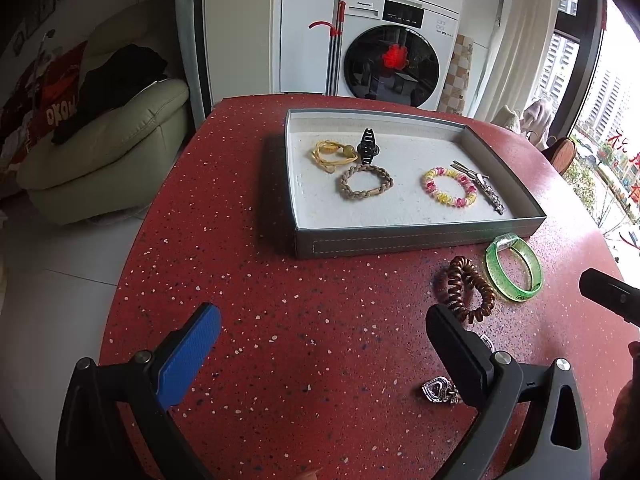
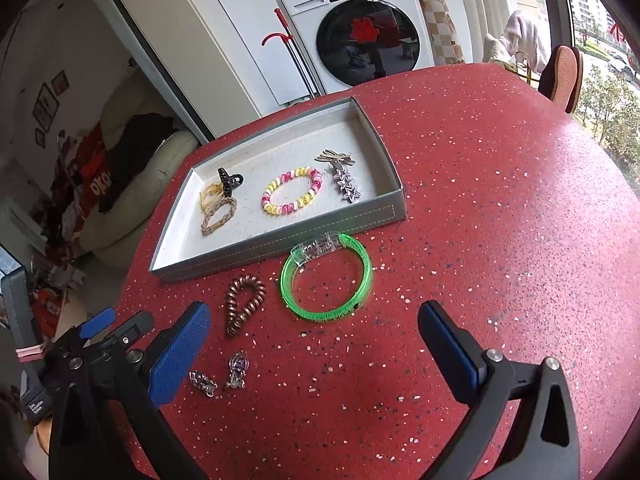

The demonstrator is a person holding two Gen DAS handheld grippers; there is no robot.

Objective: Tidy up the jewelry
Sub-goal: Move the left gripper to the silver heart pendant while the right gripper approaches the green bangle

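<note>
A grey tray on the red speckled table holds a yellow cord bracelet, a black claw clip, a braided tan bracelet, a pink-and-yellow bead bracelet and a sparkly star clip. In front of the tray lie a green bangle, a brown spiral hair tie and small silver charms. My left gripper is open over bare table. My right gripper is open just short of the bangle, holding nothing.
The round red table drops off at its left edge toward a cream sofa piled with clothes. A washing machine stands behind the table. A window is to the right. The left gripper's body sits close to my right gripper's left finger.
</note>
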